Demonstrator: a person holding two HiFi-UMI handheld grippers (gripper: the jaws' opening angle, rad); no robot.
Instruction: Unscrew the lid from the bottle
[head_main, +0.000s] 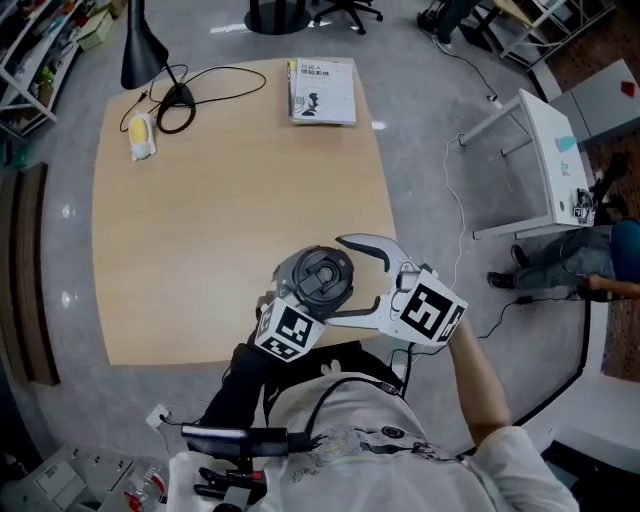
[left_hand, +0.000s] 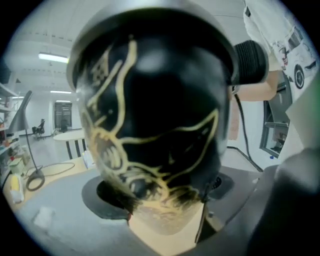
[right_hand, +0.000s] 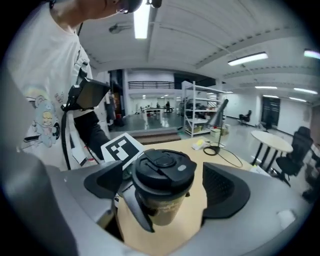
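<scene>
Left gripper (left_hand: 162, 200) clamps the bottle (right_hand: 157, 210) body; right gripper (head_main: 370, 278) gapes round the lid (right_hand: 162, 170), jaws clear. Close off-centre and the twist may just slip.

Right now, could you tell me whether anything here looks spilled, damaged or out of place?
Nothing stands out. The bottle is upright with its lid on, gripped by the left gripper, while the right gripper has its jaws apart on either side of the lid. The table shows no spill.
</scene>
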